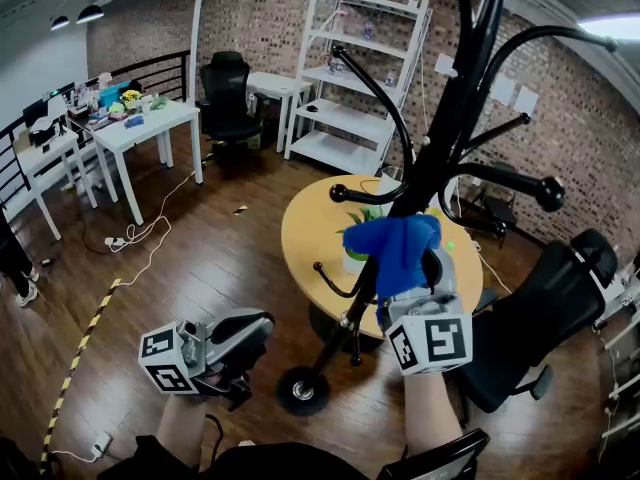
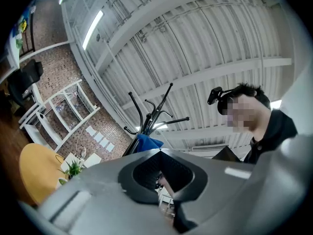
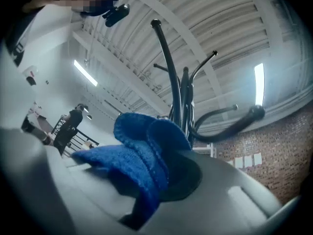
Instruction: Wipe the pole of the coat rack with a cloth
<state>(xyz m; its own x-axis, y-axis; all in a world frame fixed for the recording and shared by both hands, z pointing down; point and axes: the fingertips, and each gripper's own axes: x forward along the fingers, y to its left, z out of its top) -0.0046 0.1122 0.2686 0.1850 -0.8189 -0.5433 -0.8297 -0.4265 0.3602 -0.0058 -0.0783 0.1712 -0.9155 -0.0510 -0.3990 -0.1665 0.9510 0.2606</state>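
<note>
Up against the slanting pole (image 1: 440,148), my right gripper (image 1: 420,288) pinches the blue cloth (image 1: 395,248), apparently touching it. The pole runs up and away. My left gripper (image 1: 235,343) hangs lower, pressed together on nothing.

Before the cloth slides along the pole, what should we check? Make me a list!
1. Cloth gripped by the right gripper: ok, the jaws are clamped on it.
2. Cloth up against the pole: looks ok; how firmly it presses, cannot tell.
3. Left gripper out of the way: ok, it is low, shut and empty, apart from the rack.
4. Rack base on the floor: ok.
5. Clear path upward: not ok, a hook sticks out just above the cloth.
</note>
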